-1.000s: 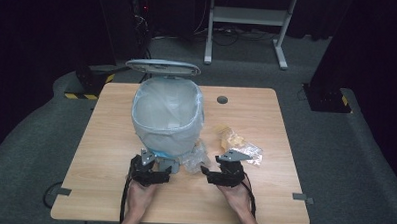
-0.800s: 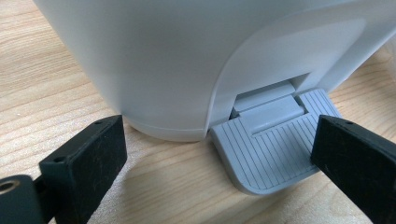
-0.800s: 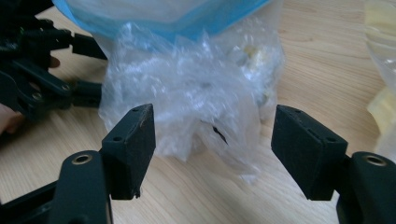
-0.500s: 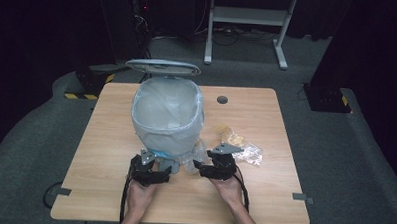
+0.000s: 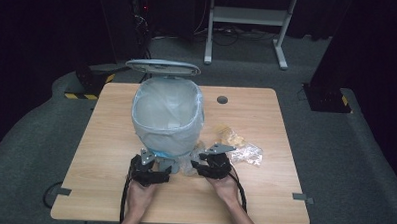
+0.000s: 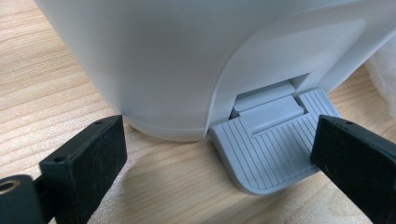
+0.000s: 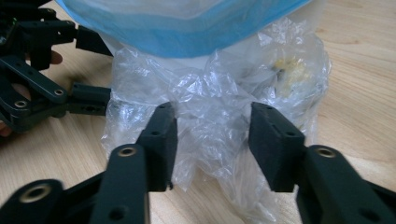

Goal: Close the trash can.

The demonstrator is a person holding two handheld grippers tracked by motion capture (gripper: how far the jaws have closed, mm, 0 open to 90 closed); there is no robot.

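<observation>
A white pedal bin [image 5: 167, 122] with a clear, blue-edged liner stands on the table with its lid up. In the left gripper view, my left gripper [image 6: 219, 158] is open wide. Its jaws straddle the bin's base [image 6: 187, 70] and the grey pedal [image 6: 271, 149] without touching them. A crumpled clear plastic bag [image 7: 210, 112] lies at the bin's foot, between the jaws of my right gripper [image 7: 215, 135]. Those jaws have just been closing, and gaps remain at the pads. In the high view my left gripper [image 5: 157, 166] and right gripper [image 5: 197, 164] flank that bag [image 5: 186, 164].
More crumpled clear wrapping [image 5: 246, 153] and a yellowish scrap [image 5: 227, 135] lie right of the bin. The wooden table [image 5: 110, 139] has a cable hole [image 5: 222, 99] at the back. My left gripper [image 7: 42, 88] sits close by at the left of the right gripper view.
My right gripper has moved left toward the bin's foot, onto the crumpled clear bag, and its jaws stand narrower. The left hand has stayed put.
</observation>
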